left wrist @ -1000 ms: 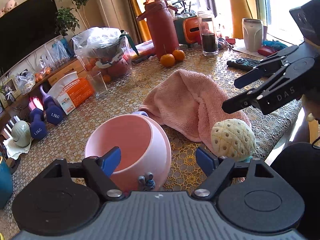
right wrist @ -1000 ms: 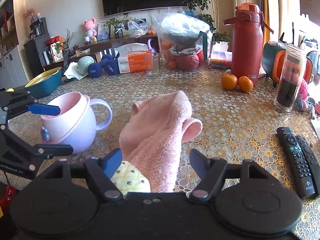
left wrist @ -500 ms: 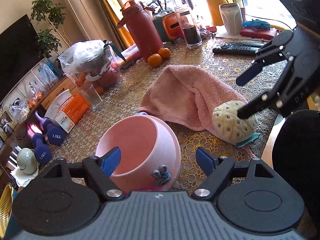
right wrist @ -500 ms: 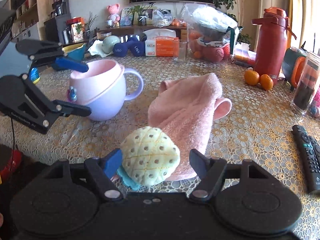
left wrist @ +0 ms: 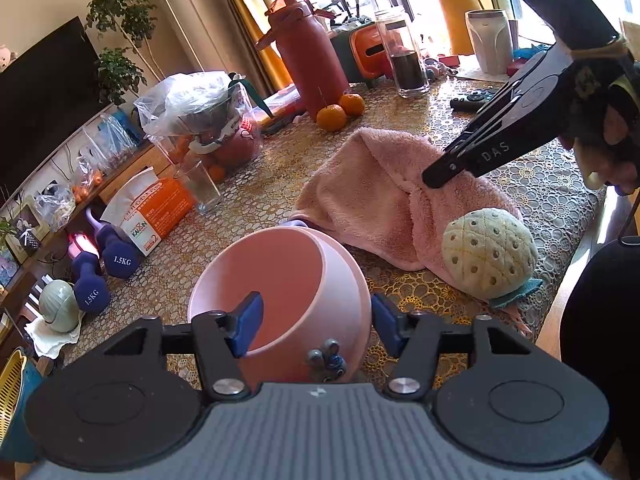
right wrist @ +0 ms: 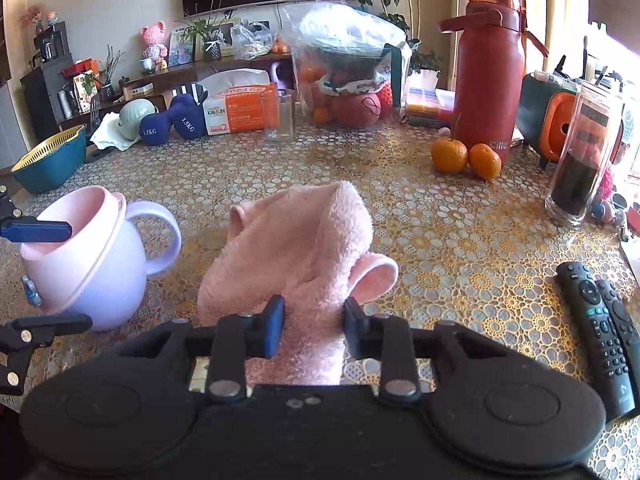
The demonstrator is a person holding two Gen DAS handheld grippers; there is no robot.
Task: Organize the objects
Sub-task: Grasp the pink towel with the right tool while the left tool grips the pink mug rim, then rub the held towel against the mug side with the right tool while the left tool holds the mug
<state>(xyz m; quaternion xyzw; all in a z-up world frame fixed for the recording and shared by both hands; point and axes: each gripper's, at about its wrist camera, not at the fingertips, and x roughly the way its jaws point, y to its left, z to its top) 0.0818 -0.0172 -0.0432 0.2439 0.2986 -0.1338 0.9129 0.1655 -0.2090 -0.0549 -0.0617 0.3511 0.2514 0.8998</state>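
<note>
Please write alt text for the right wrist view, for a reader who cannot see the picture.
The right gripper is closed on a fold of the pink towel lying on a gold patterned table. At left, the left gripper straddles the wall of a pink and lilac mug; two remotes lie at right.

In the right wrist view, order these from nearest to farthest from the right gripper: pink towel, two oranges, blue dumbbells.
1. Pink towel: between the fingers of the right gripper, centre.
2. Two oranges: mid-table, right, beside the red jug.
3. Blue dumbbells: far edge, left, beside the orange tissue pack.
</note>
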